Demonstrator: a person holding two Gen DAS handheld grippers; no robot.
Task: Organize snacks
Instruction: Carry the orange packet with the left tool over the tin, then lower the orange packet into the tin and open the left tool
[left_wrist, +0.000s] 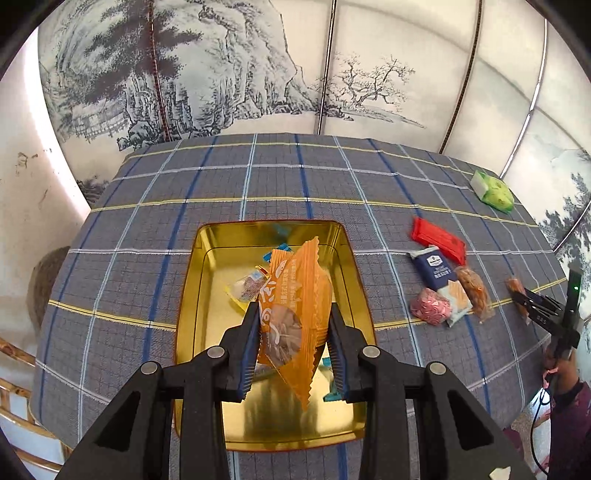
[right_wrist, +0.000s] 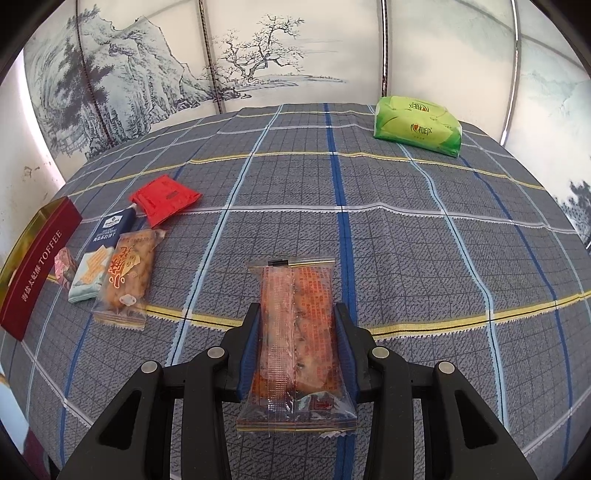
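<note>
Your left gripper (left_wrist: 293, 317) pinches the orange pack (left_wrist: 295, 310) right over the tin (left_wrist: 192, 295); drop lower before releasing. Right gripper (right_wrist: 297, 325) grips a clear pack (right_wrist: 295, 332).

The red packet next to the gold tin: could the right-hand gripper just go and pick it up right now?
Probably not yet. The right gripper is already shut on a clear-wrapped snack bar, so its jaws are full. The path itself looks free: the red packet lies flat on the tablecloth with nothing on top of it.
</note>
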